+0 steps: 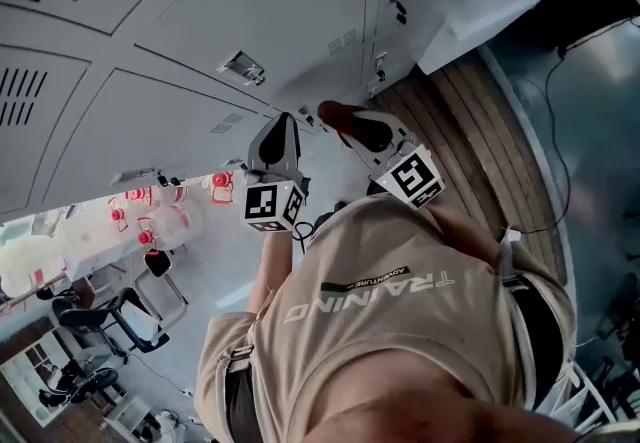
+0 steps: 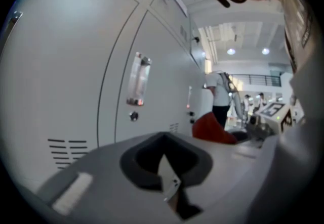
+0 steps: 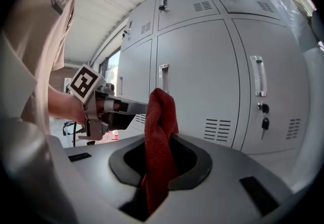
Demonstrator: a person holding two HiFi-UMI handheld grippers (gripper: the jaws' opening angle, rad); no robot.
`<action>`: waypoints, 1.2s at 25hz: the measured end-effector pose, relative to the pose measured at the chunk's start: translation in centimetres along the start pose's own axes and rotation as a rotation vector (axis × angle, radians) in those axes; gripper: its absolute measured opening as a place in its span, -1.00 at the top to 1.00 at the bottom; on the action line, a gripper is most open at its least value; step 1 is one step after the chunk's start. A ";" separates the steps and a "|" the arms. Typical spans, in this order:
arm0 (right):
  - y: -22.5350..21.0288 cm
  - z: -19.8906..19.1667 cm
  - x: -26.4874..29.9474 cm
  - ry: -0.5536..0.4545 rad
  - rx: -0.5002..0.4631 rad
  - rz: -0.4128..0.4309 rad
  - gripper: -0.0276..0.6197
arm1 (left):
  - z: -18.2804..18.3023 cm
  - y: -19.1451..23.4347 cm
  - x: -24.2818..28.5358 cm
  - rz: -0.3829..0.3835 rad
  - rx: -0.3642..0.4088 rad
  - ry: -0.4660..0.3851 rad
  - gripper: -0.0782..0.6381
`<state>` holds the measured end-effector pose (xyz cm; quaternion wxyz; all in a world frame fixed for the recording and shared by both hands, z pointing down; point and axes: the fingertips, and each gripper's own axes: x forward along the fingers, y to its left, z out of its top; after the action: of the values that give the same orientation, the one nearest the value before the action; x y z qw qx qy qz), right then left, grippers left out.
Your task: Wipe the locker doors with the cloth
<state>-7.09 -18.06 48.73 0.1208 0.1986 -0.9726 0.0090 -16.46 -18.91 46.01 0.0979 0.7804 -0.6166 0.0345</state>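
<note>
- Head view: the right gripper (image 1: 350, 124) reaches toward the grey locker doors (image 1: 280, 11) with a red cloth (image 1: 332, 112) at its tip. The left gripper (image 1: 282, 123) points at the doors just beside it.
- Left gripper view: the left gripper's (image 2: 167, 175) jaws are pressed together with nothing between them. The cloth (image 2: 210, 129) shows beyond, near the doors (image 2: 76, 91).
- Right gripper view: the right gripper's (image 3: 159, 167) jaws are clenched on the cloth (image 3: 159, 127), which stands up between them in front of the doors (image 3: 197, 81).

Right gripper view; landmark: red cloth (image 3: 160, 132). Left of the cloth, the left gripper (image 3: 137, 108) blocks passage, just beside it. Behind the cloth's top, a door handle (image 3: 163, 77) stands on the locker door panel (image 3: 202, 81). Right of the cloth, the panel is unobstructed as far as a second handle (image 3: 258, 76) and a hanging key (image 3: 265, 124).
</note>
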 end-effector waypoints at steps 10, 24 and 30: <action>-4.5 4.6 2.4 -0.106 -0.269 0.136 0.74 | 2.7 1.3 1.1 0.203 -0.073 -0.056 0.76; -1.3 19.8 3.0 -0.273 -0.860 0.012 0.74 | 4.4 4.2 -2.2 0.194 -0.047 -0.087 0.76; 0.5 27.5 2.6 -0.373 -1.058 -0.103 0.74 | 5.0 6.6 -4.6 0.217 -0.015 -0.094 0.76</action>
<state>-15.98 -20.43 22.64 0.0304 0.1565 -0.8385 -0.5210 -24.27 -16.96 41.07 0.0703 0.7091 -0.7016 0.0035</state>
